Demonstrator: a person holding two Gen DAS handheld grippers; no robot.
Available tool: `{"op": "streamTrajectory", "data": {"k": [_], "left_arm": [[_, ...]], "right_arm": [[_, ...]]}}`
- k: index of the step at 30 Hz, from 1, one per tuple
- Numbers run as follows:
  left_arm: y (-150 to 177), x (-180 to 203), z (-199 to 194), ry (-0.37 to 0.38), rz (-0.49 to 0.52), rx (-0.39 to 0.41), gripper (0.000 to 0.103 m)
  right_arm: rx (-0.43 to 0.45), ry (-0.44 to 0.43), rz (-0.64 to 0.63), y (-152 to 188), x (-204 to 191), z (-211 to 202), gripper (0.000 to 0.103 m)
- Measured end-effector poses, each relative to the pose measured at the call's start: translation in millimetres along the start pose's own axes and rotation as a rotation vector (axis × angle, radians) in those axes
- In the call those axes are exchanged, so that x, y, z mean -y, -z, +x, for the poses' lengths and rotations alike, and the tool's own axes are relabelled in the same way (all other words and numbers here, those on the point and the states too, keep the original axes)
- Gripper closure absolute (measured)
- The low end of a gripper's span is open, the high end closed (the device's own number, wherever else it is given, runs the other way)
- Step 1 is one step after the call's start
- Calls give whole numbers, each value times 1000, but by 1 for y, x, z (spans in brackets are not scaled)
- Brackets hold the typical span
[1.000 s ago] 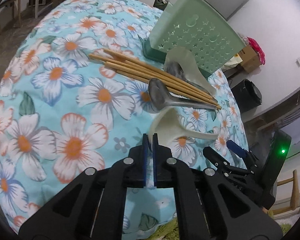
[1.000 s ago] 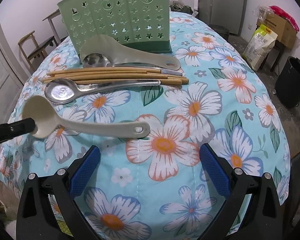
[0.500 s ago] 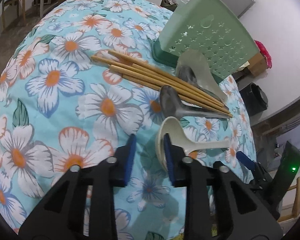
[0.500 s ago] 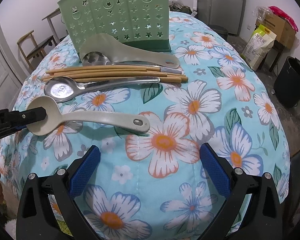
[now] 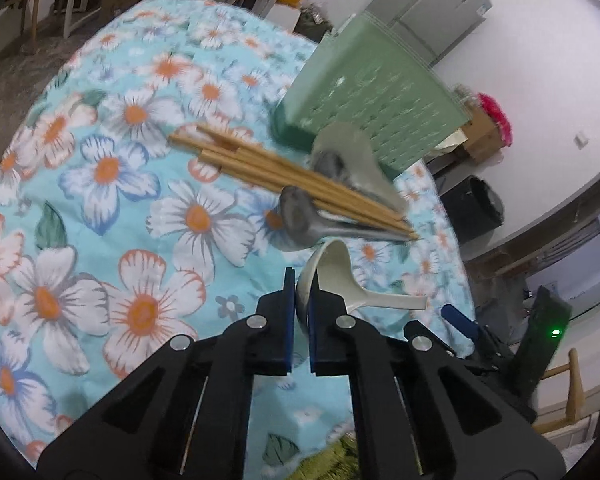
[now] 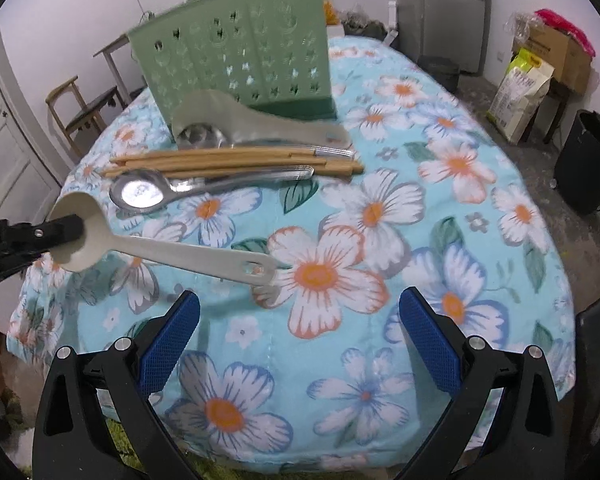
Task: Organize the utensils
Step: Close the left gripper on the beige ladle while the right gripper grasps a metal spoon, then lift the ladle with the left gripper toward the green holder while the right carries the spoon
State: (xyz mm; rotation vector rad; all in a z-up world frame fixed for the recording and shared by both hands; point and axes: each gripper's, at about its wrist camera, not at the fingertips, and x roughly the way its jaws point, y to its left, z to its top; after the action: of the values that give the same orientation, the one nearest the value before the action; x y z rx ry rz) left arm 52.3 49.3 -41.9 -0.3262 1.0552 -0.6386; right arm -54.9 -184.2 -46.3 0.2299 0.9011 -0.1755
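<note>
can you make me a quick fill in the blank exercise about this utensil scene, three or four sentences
1. The left gripper is shut on the bowl of the ____ spoon.
2. The right gripper has its jaws ____.
3. The wooden chopsticks lie between two ____ spoons.
4. The organizer behind the utensils is ____ in colour.

Missing words: white; open; metal; green

Black bin (image 6: 590, 162), chair (image 6: 82, 110), fridge (image 5: 436, 20).

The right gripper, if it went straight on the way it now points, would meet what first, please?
Probably the bare flowered tablecloth; the right gripper is open, and the white spoon's handle lies just left of that line.
</note>
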Motion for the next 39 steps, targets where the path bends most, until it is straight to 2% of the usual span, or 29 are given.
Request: {"op": "streamTrajectory", "data": {"k": [4, 8, 14, 18, 22, 28, 34, 39], "left_arm": [[-7, -2, -33, 34, -22, 84, 99], [-20, -14, -64, -7, -46, 201, 99], [-35, -36, -95, -121, -85, 340, 99], [-39, -47, -99, -168, -120, 367, 99], [-40, -59, -97, -176, -147, 373, 99], [-40, -72, -93, -176, -160, 366, 99], [-44, -84, -86, -183, -176, 348, 99], [-47, -90, -82, -186, -182, 340, 99]], "right_arm": [[86, 14, 4, -3, 5, -17, 6], [174, 8, -35, -11, -4, -32, 9], [207, -58, -276, -23, -64, -26, 16], [201, -61, -429, -27, -106, -10, 26], [190, 10, -550, -31, -139, 12, 41], [160, 113, -702, -20, -176, 34, 53], [148, 190, -756, -13, -189, 48, 55], [135, 214, -757, -14, -193, 52, 64]]}}
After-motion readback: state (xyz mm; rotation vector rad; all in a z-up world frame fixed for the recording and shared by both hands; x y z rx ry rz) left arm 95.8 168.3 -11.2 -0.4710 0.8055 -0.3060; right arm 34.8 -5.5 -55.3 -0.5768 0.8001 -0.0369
